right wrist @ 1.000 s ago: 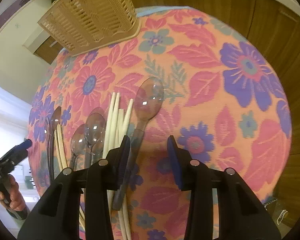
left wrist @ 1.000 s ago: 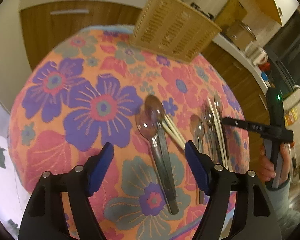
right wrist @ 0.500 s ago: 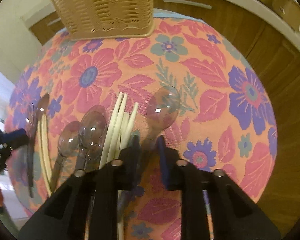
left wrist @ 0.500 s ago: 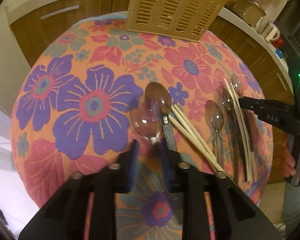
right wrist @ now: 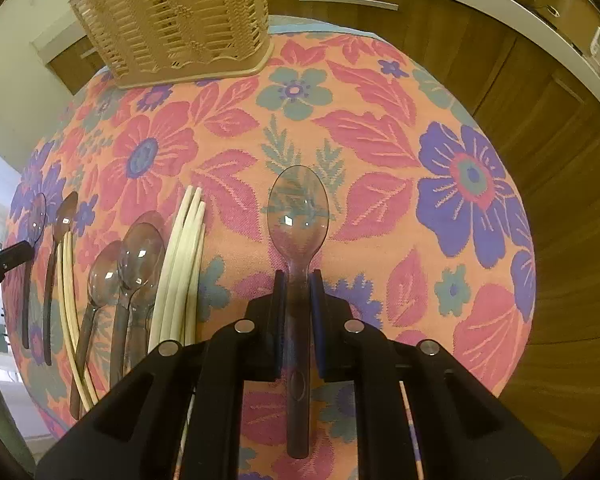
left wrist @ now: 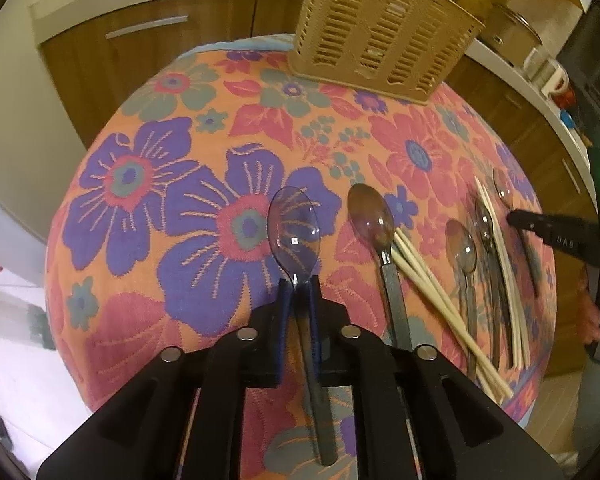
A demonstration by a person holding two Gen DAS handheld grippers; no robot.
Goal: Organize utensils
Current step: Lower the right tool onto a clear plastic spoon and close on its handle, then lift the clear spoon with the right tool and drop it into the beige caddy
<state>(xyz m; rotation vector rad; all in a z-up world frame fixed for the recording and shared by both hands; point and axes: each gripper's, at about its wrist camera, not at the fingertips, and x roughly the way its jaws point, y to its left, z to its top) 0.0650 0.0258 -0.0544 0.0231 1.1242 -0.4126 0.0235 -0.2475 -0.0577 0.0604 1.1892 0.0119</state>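
Each gripper clamps a clear plastic spoon by the neck: the left gripper [left wrist: 298, 282] on one spoon [left wrist: 294, 228], the right gripper [right wrist: 298, 276] on another spoon [right wrist: 298, 212]. Far ahead of both, the slatted basket [right wrist: 180, 20] appears to hold nothing yet. Remaining spoons [right wrist: 140, 252] and chopsticks [right wrist: 184, 264] lie left of the right gripper, so sorting looks barely begun.

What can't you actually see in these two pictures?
- Inside of the basket: both views show only its slatted walls, so its contents stay hidden.
- Handle ends of the spoons and chopsticks: right view, covered by the right gripper.
- The person: left view, cut off by the right edge.
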